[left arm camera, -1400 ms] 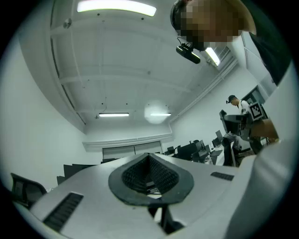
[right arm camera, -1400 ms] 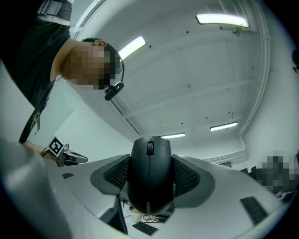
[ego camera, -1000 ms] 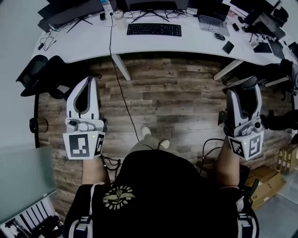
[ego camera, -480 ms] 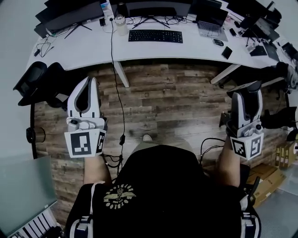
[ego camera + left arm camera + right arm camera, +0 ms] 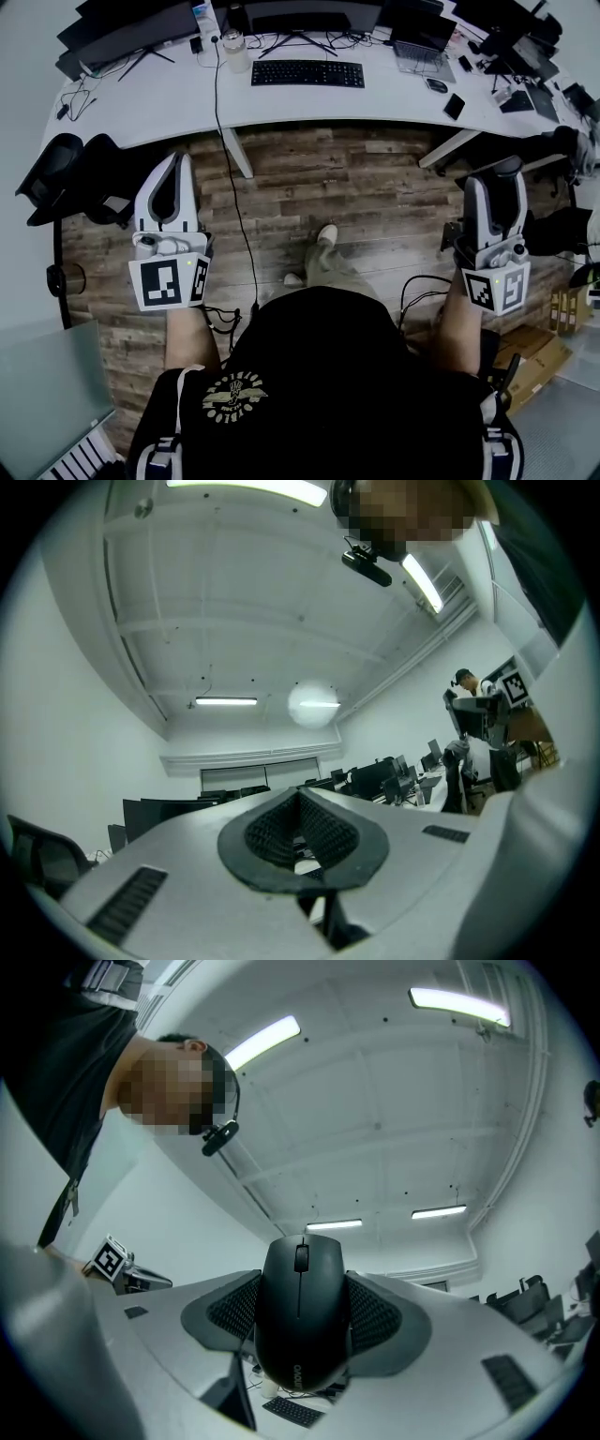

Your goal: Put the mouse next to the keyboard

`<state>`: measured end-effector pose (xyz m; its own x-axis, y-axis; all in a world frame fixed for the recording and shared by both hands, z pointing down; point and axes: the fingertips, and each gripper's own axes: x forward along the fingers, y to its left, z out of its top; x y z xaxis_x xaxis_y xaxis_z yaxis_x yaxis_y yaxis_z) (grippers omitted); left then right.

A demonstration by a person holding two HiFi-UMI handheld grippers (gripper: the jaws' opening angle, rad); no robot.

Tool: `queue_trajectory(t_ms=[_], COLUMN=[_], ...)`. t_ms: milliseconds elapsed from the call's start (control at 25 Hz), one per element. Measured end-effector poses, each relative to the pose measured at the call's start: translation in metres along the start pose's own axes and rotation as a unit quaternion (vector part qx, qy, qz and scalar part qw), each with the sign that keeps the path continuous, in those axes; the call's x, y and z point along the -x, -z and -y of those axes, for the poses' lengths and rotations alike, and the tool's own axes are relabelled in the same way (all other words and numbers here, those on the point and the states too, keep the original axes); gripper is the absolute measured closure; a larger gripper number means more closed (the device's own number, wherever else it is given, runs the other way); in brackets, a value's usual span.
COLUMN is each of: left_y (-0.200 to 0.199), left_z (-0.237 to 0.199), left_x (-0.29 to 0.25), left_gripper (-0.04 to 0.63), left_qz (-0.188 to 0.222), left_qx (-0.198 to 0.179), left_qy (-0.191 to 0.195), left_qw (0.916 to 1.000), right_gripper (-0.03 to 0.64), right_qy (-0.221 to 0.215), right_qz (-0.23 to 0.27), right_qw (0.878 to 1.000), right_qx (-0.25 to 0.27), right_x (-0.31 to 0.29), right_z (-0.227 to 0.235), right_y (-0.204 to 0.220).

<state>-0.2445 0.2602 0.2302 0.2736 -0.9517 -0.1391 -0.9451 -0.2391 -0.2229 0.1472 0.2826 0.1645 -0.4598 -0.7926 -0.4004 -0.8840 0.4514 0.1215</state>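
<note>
A black keyboard (image 5: 307, 73) lies on the long white desk (image 5: 159, 98) at the top of the head view; it also peeks out low between the jaws as the keyboard (image 5: 292, 1412). My right gripper (image 5: 499, 173) is held over the wood floor, well short of the desk, shut on a black mouse (image 5: 300, 1321) that stands nose-up between the ribbed pads (image 5: 375, 1321). In the head view the mouse (image 5: 504, 166) shows as a dark cap at the jaw tips. My left gripper (image 5: 174, 164) hangs at the left, shut, its pads (image 5: 323, 832) pressed together with nothing between them.
On the desk right of the keyboard are a laptop (image 5: 422, 47), a second mouse (image 5: 437, 85) and a phone (image 5: 454, 106). A jar (image 5: 234, 52) stands left of the keyboard. A cable (image 5: 234, 187) runs down across the floor. Black chairs (image 5: 66, 173) flank both sides.
The person has stepped forward, one foot now ahead on the floor, and the desk sits slightly lower in view. Both grippers keep their pose; the mouse stays held.
</note>
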Motion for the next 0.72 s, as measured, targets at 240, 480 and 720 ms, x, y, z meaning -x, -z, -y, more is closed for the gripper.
queue_trajectory(t_ms=[240, 480, 720], left_y=[0.019, 0.025, 0.026], left_z=[0.006, 0.011, 0.020], left_x=[-0.032, -0.075, -0.112], left_gripper=[0.595, 0.594, 0.594], left_qz=[-0.018, -0.023, -0.019], left_qx=[0.004, -0.023, -0.020], left_qy=[0.007, 0.009, 0.008], left_qw=[0.9998, 0.9994, 0.9996], right_gripper=[0.334, 0.334, 0.334], right_qy=[-0.007, -0.013, -0.014], right_qz=[-0.028, -0.045, -0.061], right_qw=[1.000, 0.998, 0.997], right_qx=[-0.011, -0.035, -0.037], right_x=[-0.030, -0.071, -0.101], right_z=[0.008, 0.014, 0.026], right_y=[0.043, 0.086, 0.113])
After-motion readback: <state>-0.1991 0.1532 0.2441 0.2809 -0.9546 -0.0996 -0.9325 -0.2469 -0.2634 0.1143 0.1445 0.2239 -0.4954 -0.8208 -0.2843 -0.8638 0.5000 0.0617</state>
